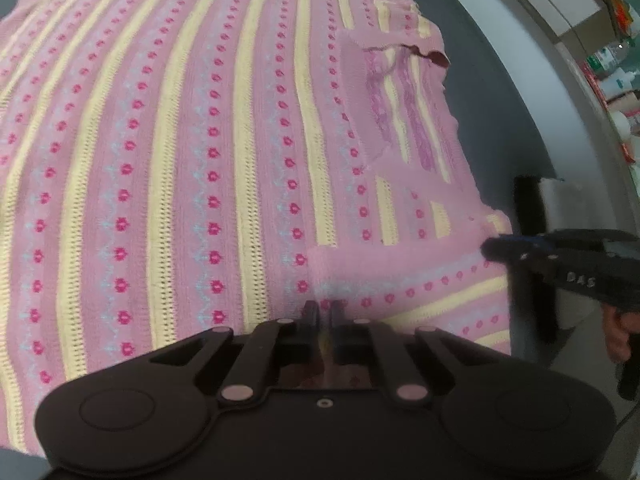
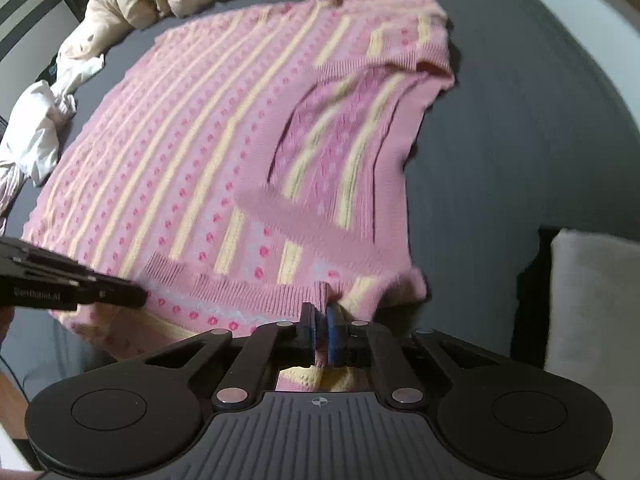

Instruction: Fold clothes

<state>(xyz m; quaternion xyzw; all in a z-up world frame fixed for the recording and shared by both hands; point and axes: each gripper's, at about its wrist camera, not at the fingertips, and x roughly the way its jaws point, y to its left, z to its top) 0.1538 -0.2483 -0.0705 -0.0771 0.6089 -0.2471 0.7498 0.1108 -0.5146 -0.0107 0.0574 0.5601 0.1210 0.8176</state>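
I am looking at the dark grey desk (image 2: 500, 128), and the pink striped knit sweater (image 2: 208, 152) is lying spread over most of it, with one sleeve (image 2: 340, 128) folded in across the body. At the far left edge a beige padded garment (image 2: 132, 0) and a crumpled white garment (image 2: 36, 128) are waiting, touching the sweater's side or just beside it. A pale folded cloth (image 2: 592, 300) is sitting near my right side.

I am holding the near hem with both tools. The right gripper (image 2: 320, 320) is closed tightly on the ribbed hem (image 2: 240, 292), and the left gripper (image 1: 325, 312) is pinching the same edge further along; its jaws are together with cloth between them.

My worry: the knit is loose and stretchy, so if I am lifting the two sides unevenly, the hem may be skewing, and the folded sleeve may be sliding out. The left pinch looks shallow to me and it could slip.
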